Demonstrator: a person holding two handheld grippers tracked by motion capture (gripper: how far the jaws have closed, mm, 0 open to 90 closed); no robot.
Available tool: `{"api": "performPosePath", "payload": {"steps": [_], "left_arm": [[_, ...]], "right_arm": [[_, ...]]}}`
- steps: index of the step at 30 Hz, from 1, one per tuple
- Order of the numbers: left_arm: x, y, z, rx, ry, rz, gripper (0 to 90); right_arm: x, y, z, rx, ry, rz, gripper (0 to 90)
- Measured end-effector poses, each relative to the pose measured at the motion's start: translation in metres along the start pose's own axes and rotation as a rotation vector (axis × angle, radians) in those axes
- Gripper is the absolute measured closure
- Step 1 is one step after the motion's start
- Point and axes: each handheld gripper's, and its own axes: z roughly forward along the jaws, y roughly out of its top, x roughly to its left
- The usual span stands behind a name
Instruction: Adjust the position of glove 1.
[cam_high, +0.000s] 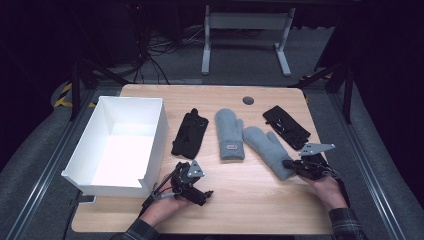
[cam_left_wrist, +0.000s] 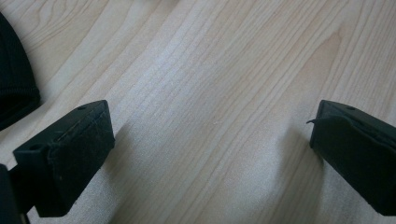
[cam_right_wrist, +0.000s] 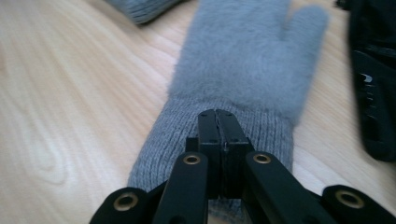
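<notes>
From above, a wooden table (cam_high: 250, 200) carried a white box (cam_high: 150, 107) at its left, open at the top, and a row of four gloves to the right of it: a black glove (cam_high: 190, 133) just beside the box, a grey mitten (cam_high: 229, 134) lying straight, a second grey mitten (cam_high: 268, 148) lying at a slant with its cuff toward the person, and another black glove (cam_high: 286, 127) near the right edge. A small dark round disc (cam_high: 248, 100) sat at the far side of the table.

The left gripper (cam_high: 204, 195) lay low over the near part of the table, held in the left hand (cam_high: 165, 202), just in front of the box's near corner. Its own camera showed what the high view could not: its jaws stood wide apart with bare wood between them, and the cuff of the black glove (cam_left_wrist: 14, 93) showed at the left edge.

The right gripper (cam_high: 289, 163), held in the right hand (cam_high: 327, 187), met the cuff of the slanted mitten. From above, the jaws' state was hard to read. The right gripper view made it plain: the two jaws were pressed together over the ribbed cuff of that mitten (cam_right_wrist: 247, 60), though whether any knit was caught between them could not be told. The same view showed the fluffy palm and thumb pointing away, the other mitten's cuff (cam_right_wrist: 140, 9) at the top, and the black glove (cam_right_wrist: 373, 93) at the right.
</notes>
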Motion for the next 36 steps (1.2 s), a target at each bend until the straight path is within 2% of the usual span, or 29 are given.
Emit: {"api": "performPosePath", "payload": {"steps": [2, 6, 17, 19, 20, 22, 26, 31, 34, 36], "left_arm": [[0.000, 0.000, 0.000, 0.000, 0.000, 0.000, 0.1], [0.000, 0.000, 0.000, 0.000, 0.000, 0.000, 0.1], [0.000, 0.000, 0.000, 0.002, 0.001, -0.001, 0.1], [0.000, 0.000, 0.000, 0.000, 0.000, 0.001, 0.1], [0.000, 0.000, 0.000, 0.002, 0.000, -0.002, 0.1], [0.000, 0.000, 0.000, 0.002, 0.000, -0.002, 0.1], [0.000, 0.000, 0.000, 0.002, 0.000, -0.001, 0.1], [0.000, 0.000, 0.000, 0.002, 0.001, -0.002, 0.2], [0.000, 0.000, 0.000, 0.002, 0.000, -0.001, 0.1], [0.000, 0.000, 0.000, 0.002, 0.000, -0.002, 0.2]], "right_arm": [[0.009, 0.002, 0.002, 0.006, 0.025, -0.024, 90.0], [0.016, 0.005, 0.004, 0.005, 0.049, -0.040, 90.0], [0.048, 0.018, 0.018, 0.012, 0.173, -0.114, 90.0], [0.051, 0.019, 0.019, 0.014, 0.182, -0.118, 90.0], [0.056, 0.021, 0.022, 0.014, 0.203, -0.125, 90.0], [0.057, 0.022, 0.023, 0.013, 0.209, -0.132, 90.0], [0.070, 0.027, 0.029, 0.015, 0.237, -0.159, 90.0], [0.072, 0.030, 0.026, -0.005, 0.233, -0.169, 90.0], [0.059, 0.033, 0.022, -0.028, 0.186, -0.148, 90.0], [0.045, 0.036, 0.022, -0.039, 0.146, -0.124, 90.0]]}}
